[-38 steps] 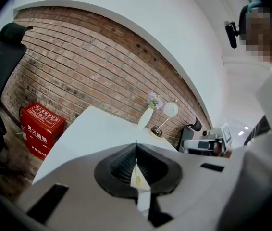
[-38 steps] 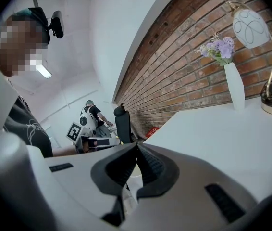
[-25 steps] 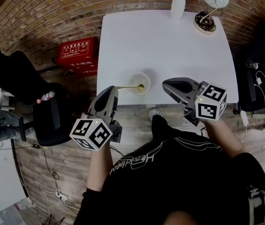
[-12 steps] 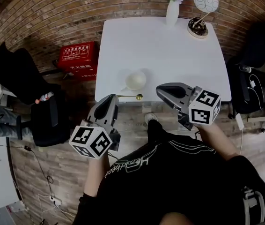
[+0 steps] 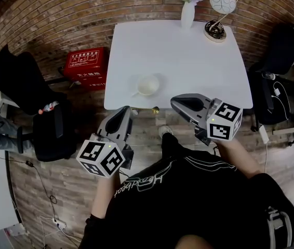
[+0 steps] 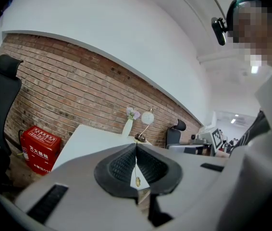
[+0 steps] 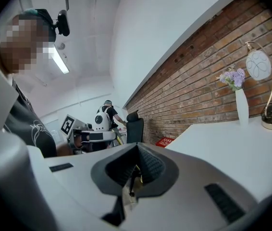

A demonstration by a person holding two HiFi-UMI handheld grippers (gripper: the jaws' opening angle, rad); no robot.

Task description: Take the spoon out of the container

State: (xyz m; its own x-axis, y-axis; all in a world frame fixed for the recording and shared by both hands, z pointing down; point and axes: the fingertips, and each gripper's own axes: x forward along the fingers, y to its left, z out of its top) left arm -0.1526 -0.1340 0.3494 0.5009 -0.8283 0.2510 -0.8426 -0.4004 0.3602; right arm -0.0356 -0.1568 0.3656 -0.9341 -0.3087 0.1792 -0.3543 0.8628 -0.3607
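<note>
A small white round container (image 5: 148, 84) stands near the front edge of the white table (image 5: 188, 56). My left gripper (image 5: 128, 109) is shut on the thin handle of a gold spoon (image 5: 156, 109), whose bowl hangs past the table's near edge, apart from the container. In the left gripper view the left gripper (image 6: 136, 150) has its pads pressed on the handle, and the spoon (image 6: 137, 181) bowl shows below them. My right gripper (image 5: 174, 101) is level to the right of the spoon. In its own view the right gripper (image 7: 137, 150) is shut with nothing held.
At the table's far edge stand a white vase with flowers (image 5: 187, 14) and a lamp (image 5: 217, 9). A red box (image 5: 84, 61) sits on the floor left of the table. Black chairs stand at left (image 5: 17, 84) and right (image 5: 287, 45).
Both grippers drew back from the table toward the person. The spoon's bowl left the container and now hangs past the table's near edge.
</note>
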